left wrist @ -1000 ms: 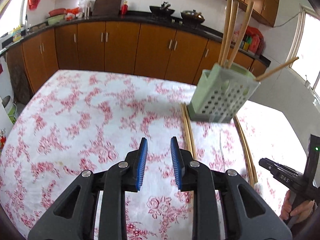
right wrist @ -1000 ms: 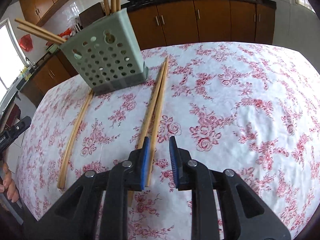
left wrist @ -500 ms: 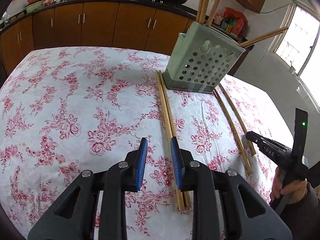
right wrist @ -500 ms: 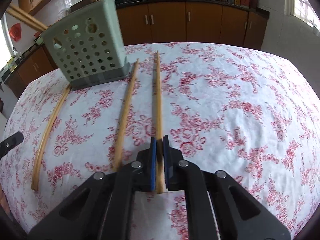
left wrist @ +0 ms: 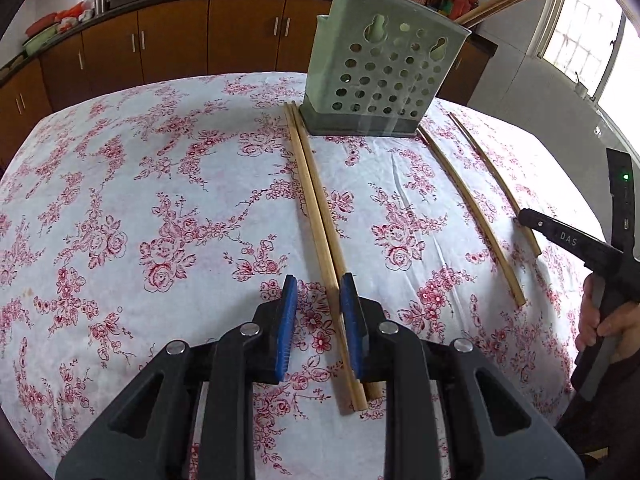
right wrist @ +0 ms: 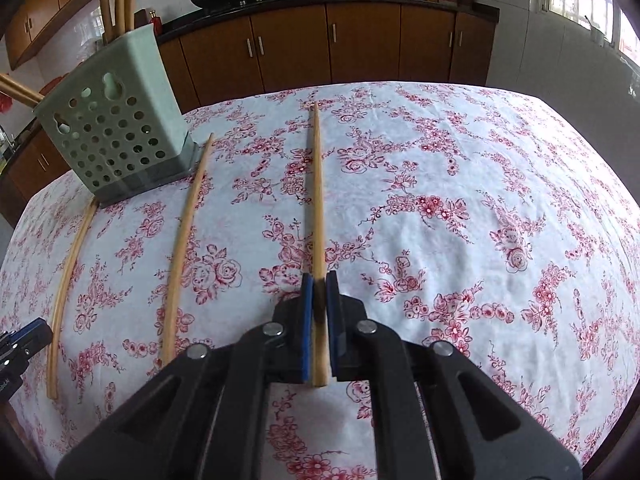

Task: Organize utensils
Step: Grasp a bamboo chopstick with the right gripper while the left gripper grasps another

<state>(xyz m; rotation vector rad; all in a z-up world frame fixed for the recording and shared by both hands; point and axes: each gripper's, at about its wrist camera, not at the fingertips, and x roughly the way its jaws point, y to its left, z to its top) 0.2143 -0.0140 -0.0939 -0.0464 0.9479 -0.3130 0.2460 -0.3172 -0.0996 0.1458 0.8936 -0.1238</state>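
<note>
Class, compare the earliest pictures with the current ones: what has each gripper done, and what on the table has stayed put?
The right gripper has just closed on one chopstick, swinging it away from its partner. The left gripper has come down to straddle the chopstick pair left of the holder, jaws open and unchanged. The green utensil holder, with chopsticks standing in it, stayed put on the floral tablecloth.

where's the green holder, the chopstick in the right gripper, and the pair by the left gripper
green holder (left wrist: 376, 80), left wrist view, holed front wall
held chopstick (right wrist: 316, 184), right wrist view, mid shaft
chopstick pair (left wrist: 316, 216), left wrist view, mid shafts
</note>
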